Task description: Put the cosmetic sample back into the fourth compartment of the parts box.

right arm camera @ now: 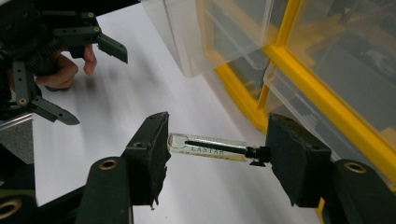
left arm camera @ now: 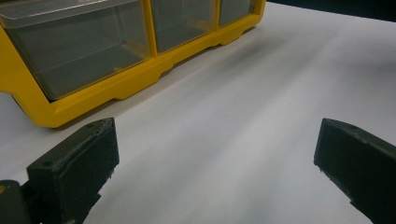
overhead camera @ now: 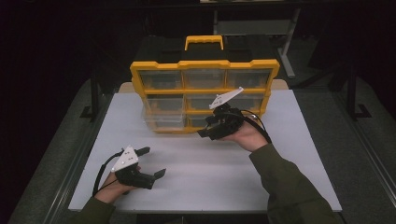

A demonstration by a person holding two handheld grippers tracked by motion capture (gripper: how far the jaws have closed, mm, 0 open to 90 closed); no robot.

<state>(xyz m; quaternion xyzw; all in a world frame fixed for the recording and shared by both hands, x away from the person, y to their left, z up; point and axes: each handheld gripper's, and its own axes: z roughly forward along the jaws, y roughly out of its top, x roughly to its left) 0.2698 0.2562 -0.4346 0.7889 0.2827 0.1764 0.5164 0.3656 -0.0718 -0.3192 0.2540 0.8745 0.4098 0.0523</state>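
Right gripper (right arm camera: 212, 154) is clamped end to end on a small clear vial (right arm camera: 210, 148) (black cap toward one pad) just before the yellow organizer (overhead camera: 205, 79); hold it level while steering toward the pulled-out drawer (right arm camera: 224, 32).

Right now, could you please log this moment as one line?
right gripper: shut on vial | left gripper: open | organizer: one drawer out
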